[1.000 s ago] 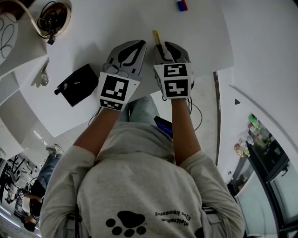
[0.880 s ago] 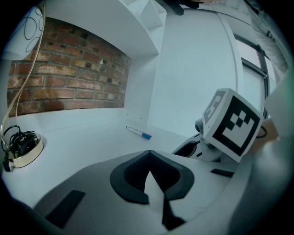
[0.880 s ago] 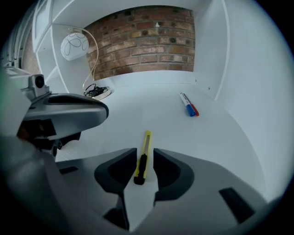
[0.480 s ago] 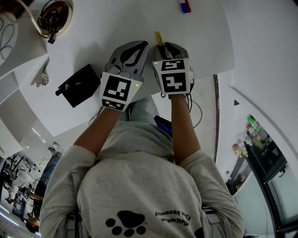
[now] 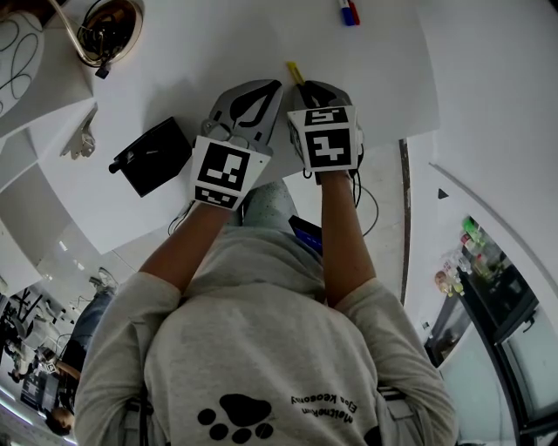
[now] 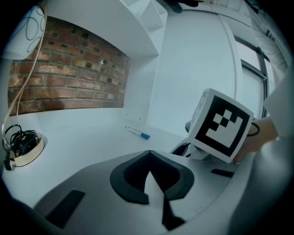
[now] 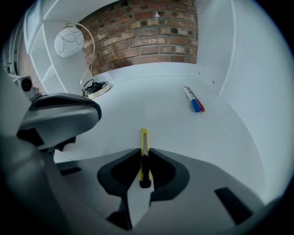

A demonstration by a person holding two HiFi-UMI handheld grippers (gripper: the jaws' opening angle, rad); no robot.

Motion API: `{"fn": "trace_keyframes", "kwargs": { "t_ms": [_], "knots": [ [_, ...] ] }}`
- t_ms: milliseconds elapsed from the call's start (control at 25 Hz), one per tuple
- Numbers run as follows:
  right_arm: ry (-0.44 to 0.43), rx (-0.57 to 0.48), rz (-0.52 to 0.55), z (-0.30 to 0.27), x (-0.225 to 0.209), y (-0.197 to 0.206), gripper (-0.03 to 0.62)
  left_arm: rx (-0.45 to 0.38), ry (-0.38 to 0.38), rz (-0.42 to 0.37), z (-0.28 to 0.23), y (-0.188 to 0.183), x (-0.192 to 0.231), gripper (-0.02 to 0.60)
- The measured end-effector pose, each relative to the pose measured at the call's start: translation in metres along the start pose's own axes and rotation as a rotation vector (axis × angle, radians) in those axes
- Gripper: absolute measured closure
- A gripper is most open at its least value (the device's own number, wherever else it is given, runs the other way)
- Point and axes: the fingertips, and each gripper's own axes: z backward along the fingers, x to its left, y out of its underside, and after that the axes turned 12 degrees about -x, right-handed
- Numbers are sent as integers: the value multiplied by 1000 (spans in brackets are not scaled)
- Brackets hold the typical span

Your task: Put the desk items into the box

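Observation:
A slim yellow cutter [image 7: 144,140] lies on the white desk [image 5: 375,78], pointing away from me. My right gripper [image 7: 144,152] points steeply down over its near end. Its jaws have just been closing and now press on the cutter's black end from both sides. In the head view the cutter's yellow tip [image 5: 295,71] sticks out past my right gripper [image 5: 306,86]. My left gripper [image 5: 275,85] hovers just beside it on the left, shut with nothing in it [image 6: 149,153]. A black flat box [image 5: 154,158] sits at the desk's left.
A blue and a red marker [image 5: 347,11] lie side by side at the far right of the desk [image 7: 193,100]. A round dish of cables [image 5: 108,27] and a white globe lamp [image 7: 69,40] stand at the back left. A metal clip [image 5: 84,140] lies near the shelf unit.
My right gripper has tipped a little further down over the cutter, and less of the yellow shows beyond it. The left gripper has stayed in place.

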Motion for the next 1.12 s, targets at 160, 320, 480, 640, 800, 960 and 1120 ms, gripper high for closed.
{"fn": "trace_keyframes", "kwargs": {
  "t_ms": [160, 320, 480, 640, 800, 960, 1120],
  "knots": [
    [4, -21, 5, 7, 6, -6, 526, -5, -2, -7, 5, -4, -1, 574],
    [23, -57, 5, 15, 6, -14, 526, -13, -2, -17, 9, -9, -2, 575],
    [52, -115, 1, 28, 5, -27, 526, -30, -2, -24, 14, -19, -4, 574],
    [92, -193, 5, 46, 4, -45, 526, -53, -2, -38, 19, -32, -7, 574],
    [128, -267, 17, 68, 5, -62, 526, -78, -1, -52, 26, -48, -13, 575],
    [153, -345, 22, 88, 8, -76, 526, -107, -4, -67, 33, -64, -16, 574],
    [175, -429, 44, 109, 13, -92, 528, -134, -15, -71, 41, -79, -17, 574]
  ]
}}
